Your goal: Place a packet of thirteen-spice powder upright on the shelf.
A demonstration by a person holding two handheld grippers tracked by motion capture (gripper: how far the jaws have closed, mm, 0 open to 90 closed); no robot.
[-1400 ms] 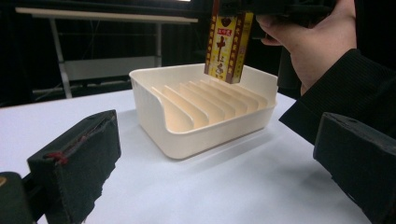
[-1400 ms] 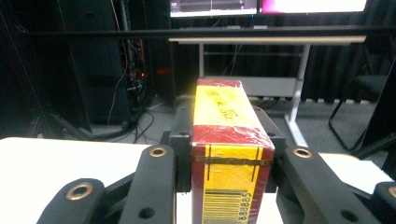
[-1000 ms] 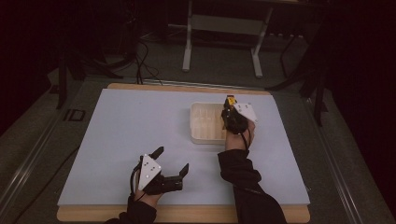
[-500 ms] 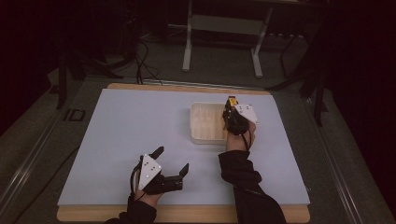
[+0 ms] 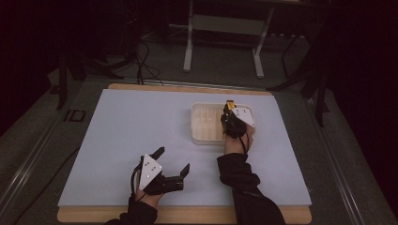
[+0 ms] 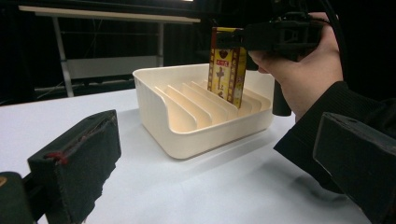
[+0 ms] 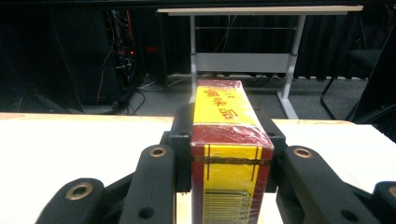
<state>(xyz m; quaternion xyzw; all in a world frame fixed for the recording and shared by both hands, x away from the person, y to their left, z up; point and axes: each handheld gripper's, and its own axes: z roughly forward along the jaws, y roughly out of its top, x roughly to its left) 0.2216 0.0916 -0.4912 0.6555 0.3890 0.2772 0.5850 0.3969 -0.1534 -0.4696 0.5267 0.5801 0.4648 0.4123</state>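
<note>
1. My left claw (image 5: pixel 172 161) rests near me on the counter (image 5: pixel 117 136), its jaws wide apart and holding nothing.
2. Farther off, my right claw (image 6: pixel 238 39) is clamped tight on a yellow and red box (image 6: pixel 227 72).
3. The box stands upright in a slot at the right end of the white tray (image 6: pixel 159 107).

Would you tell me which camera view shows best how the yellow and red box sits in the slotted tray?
The left gripper view: it shows the box side-on, upright, its lower end between the dividers of the cream tray, held by the right gripper. The high view shows just a sliver of its top; the right gripper view shows its top and barcode, not the slots.
</note>
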